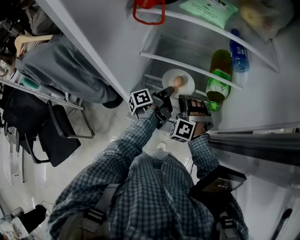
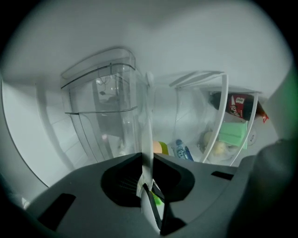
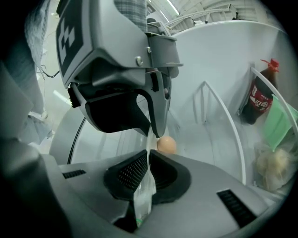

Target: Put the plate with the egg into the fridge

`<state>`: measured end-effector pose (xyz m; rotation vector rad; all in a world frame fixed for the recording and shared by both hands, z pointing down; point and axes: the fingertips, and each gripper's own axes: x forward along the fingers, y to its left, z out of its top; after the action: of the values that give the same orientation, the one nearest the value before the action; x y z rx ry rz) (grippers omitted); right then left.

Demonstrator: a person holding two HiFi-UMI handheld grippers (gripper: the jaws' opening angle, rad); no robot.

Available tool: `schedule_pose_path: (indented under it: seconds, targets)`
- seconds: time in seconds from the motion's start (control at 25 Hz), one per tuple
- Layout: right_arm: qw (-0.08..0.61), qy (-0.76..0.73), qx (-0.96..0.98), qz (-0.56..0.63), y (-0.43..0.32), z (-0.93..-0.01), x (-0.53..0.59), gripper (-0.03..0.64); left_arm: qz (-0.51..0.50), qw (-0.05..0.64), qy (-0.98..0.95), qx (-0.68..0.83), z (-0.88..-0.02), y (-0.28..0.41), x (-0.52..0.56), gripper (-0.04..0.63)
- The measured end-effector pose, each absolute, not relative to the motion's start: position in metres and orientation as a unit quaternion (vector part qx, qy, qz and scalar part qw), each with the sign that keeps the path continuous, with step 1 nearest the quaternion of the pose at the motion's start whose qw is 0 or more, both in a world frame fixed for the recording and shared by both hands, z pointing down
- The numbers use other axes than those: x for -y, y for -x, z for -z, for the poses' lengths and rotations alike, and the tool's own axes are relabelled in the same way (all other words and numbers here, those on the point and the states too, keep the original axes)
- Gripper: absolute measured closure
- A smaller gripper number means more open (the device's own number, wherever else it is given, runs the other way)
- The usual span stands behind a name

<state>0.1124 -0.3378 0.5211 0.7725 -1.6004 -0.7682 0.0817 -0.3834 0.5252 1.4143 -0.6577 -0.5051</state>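
Note:
A white plate carrying a brown egg hangs just inside the open fridge, below a glass shelf. My left gripper is shut on the plate's near left rim. My right gripper is shut on the near right rim. In the left gripper view the plate runs edge-on between the jaws of the gripper, and the egg peeks out behind it. In the right gripper view the plate is pinched in the gripper; the egg sits beyond, with the left gripper clamped above it.
A green bottle and a blue-capped bottle stand in the fridge to the right of the plate. A cola bottle and a green packet sit higher up. A clear drawer lies ahead. A dark chair stands at the left.

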Motion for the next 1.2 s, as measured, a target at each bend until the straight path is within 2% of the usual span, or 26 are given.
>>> schedule_pose_path:
  seconds: [0.16, 0.28, 1.2]
  targets:
    - [0.567, -0.331, 0.681, 0.324, -0.112, -0.521, 0.339, 0.592, 0.220, 0.671, -0.646, 0.290, -0.522, -0.082, 0.383, 0.552]
    - [0.569, -0.335, 0.679, 0.320, -0.115, -0.522, 0.342, 0.592, 0.215, 0.668, -0.656, 0.278, -0.518, -0.086, 0.380, 0.515]
    - [0.559, -0.354, 0.692, 0.287, -0.125, -0.529, 0.358, 0.591, 0.220, 0.675, -0.651, 0.269, -0.520, -0.081, 0.365, 0.512]
